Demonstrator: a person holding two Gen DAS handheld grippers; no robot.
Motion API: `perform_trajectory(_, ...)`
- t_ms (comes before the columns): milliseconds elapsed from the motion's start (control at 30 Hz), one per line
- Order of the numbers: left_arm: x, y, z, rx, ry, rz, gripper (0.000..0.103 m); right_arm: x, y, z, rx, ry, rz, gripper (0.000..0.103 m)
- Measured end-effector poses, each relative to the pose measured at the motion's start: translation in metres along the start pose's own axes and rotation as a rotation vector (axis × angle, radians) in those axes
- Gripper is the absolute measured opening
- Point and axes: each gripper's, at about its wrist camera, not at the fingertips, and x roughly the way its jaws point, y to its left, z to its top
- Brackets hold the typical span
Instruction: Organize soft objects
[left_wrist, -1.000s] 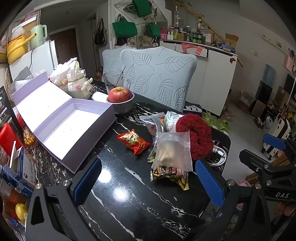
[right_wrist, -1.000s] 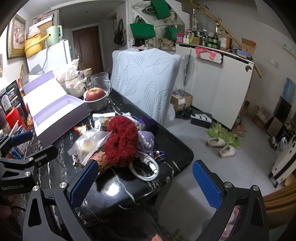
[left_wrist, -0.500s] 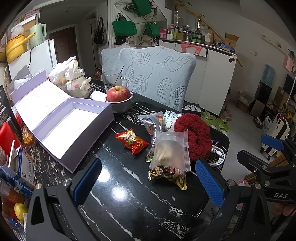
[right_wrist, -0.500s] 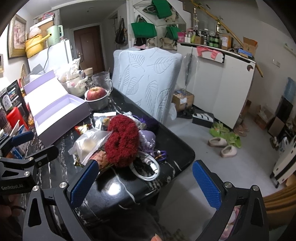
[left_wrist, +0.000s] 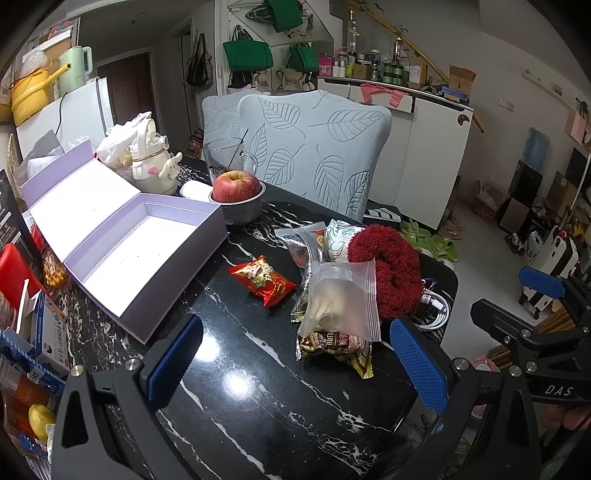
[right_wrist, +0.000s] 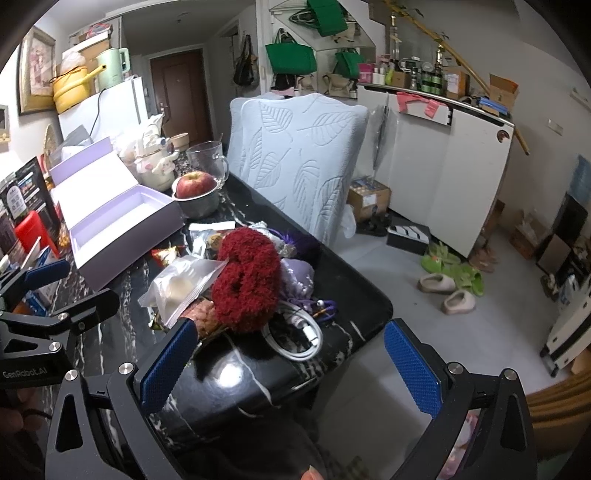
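**Both grippers poised over a pile of soft items**

The left gripper (left_wrist: 291, 363) and right gripper (right_wrist: 291, 363) hover with fingers spread wide, holding nothing. A red fuzzy scrunchie (left_wrist: 388, 269) lies just beyond the left gripper's right fingertip, leaning on a clear zip bag (left_wrist: 341, 299). It looks light, squashy and easily pinched across its plush band. Its long axis runs away from the fingers. An open lilac box (left_wrist: 147, 240) sits beyond the left finger.

Dim indoor light, ceiling glare on tabletop (left_wrist: 236, 380), fisheye-warped edges.
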Motion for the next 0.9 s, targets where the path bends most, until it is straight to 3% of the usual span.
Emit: perform_trajectory(900, 0.025, -0.001, 0.003, -0.03, 0.061, -0.086, 0.103, 0.021, -0.014, -0.007, 0.032, 0.046, 0.014, 0.103)
